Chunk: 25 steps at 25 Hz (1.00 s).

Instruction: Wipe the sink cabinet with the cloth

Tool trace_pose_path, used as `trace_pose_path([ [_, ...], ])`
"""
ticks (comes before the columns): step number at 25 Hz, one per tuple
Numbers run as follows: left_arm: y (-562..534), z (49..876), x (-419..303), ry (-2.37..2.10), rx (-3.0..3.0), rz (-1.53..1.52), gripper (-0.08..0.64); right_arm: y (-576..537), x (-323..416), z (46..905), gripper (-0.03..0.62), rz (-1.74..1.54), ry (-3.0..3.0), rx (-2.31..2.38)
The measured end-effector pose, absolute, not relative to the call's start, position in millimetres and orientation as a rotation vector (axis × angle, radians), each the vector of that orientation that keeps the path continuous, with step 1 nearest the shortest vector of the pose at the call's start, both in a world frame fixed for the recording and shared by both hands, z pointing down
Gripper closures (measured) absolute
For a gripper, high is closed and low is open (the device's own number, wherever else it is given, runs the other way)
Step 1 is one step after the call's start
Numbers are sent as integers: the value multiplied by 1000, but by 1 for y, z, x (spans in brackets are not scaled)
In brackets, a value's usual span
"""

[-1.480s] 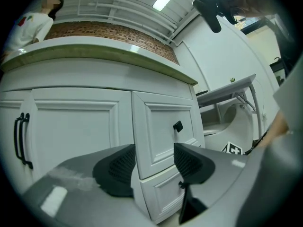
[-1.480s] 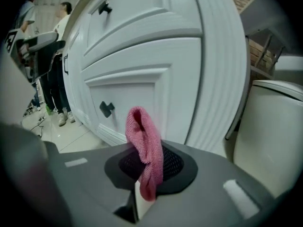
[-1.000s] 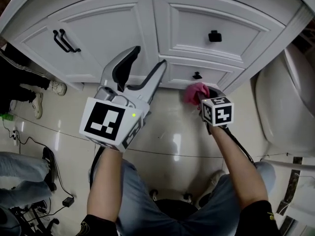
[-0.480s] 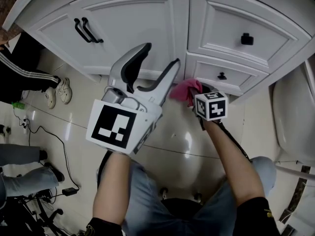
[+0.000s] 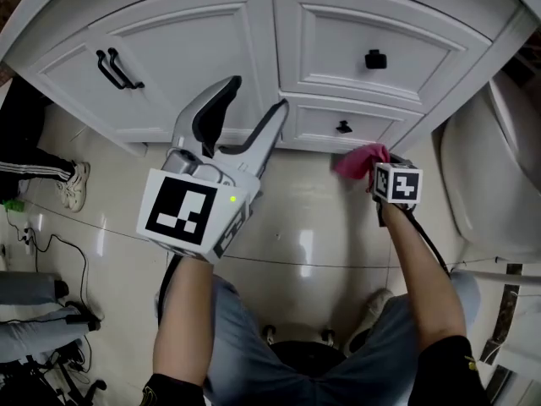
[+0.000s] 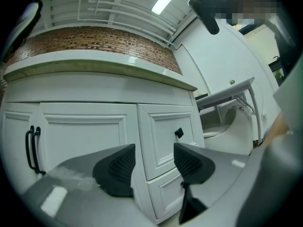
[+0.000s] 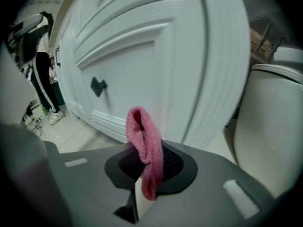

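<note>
- The pink cloth point(image 7: 146, 150) is sitting pinched between the right gripper's point(image 5: 369, 166) closed jaws. A folded loop is sticking up past the tips, low by the sink cabinet point(image 5: 211, 41), near its small bottom drawer point(image 5: 380, 125).
- Whether the loop is actually pressing on the white panel is not showing clearly. For a good wipe, I would be leaning it in until the fabric flattens.
- Strokes are probably working best running along the mouldings, skirting the black knob point(image 5: 344, 128).
- The toilet point(image 5: 494, 167) is crowding the right side, so short sweeps are looking safer there.
- The left gripper point(image 5: 256, 96) is hovering with jaws apart and empty, facing the cabinet doors.
</note>
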<state>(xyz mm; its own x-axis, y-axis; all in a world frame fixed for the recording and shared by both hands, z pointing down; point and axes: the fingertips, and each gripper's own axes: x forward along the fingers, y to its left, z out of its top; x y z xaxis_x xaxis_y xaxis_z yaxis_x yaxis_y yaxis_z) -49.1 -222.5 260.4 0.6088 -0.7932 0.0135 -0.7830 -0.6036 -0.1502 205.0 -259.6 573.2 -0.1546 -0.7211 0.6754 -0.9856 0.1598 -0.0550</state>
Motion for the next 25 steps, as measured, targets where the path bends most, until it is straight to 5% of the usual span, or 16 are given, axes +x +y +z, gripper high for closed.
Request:
trace_pose_path([
  [6, -219, 255, -34, 1300, -2710, -95, 308, -245, 267, 557, 557, 731, -1876, 1752],
  [25, -95, 203, -29, 1289, -2609, -74, 310, -99, 150, 215, 557, 111, -2545, 1934],
])
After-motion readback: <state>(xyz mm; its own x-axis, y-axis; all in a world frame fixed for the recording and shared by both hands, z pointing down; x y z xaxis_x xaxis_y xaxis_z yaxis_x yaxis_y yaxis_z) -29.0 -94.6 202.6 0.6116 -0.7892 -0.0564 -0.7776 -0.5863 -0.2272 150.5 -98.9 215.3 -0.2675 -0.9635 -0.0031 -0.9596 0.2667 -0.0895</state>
